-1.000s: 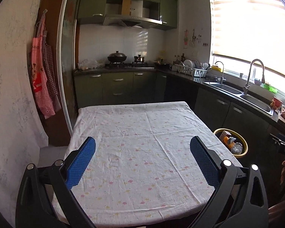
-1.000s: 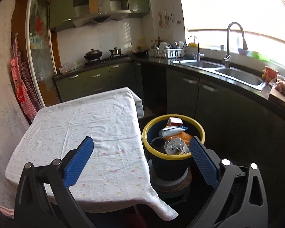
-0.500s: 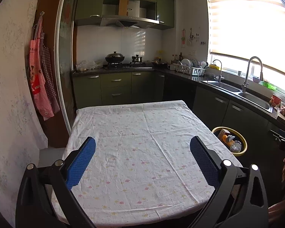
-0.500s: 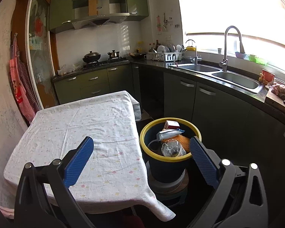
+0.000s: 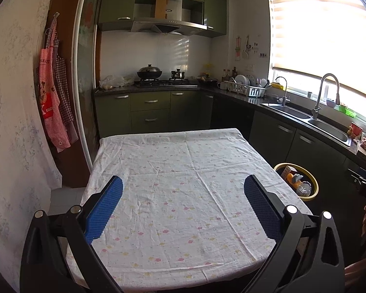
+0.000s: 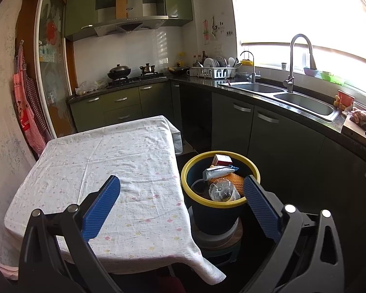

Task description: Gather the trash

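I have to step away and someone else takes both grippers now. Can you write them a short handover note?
Left gripper: open, empty, above the tablecloth.
Right gripper: open, empty, over the table edge beside the bin.
Trash: plastic bottle, tube, small red box and an orange item lie in the yellow-rimmed bin.
Done: no trash shows on the table.
Left: probably nothing; check the floor, mostly out of view.

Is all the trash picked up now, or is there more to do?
It looks nearly finished. Done: the tablecloth shows no trash on it, and the yellow-rimmed bin beside the table already holds a clear bottle, a tube and a small box. In hand: nothing; the left gripper and right gripper are both open and hold nothing. Left: no more trash shows in these views.
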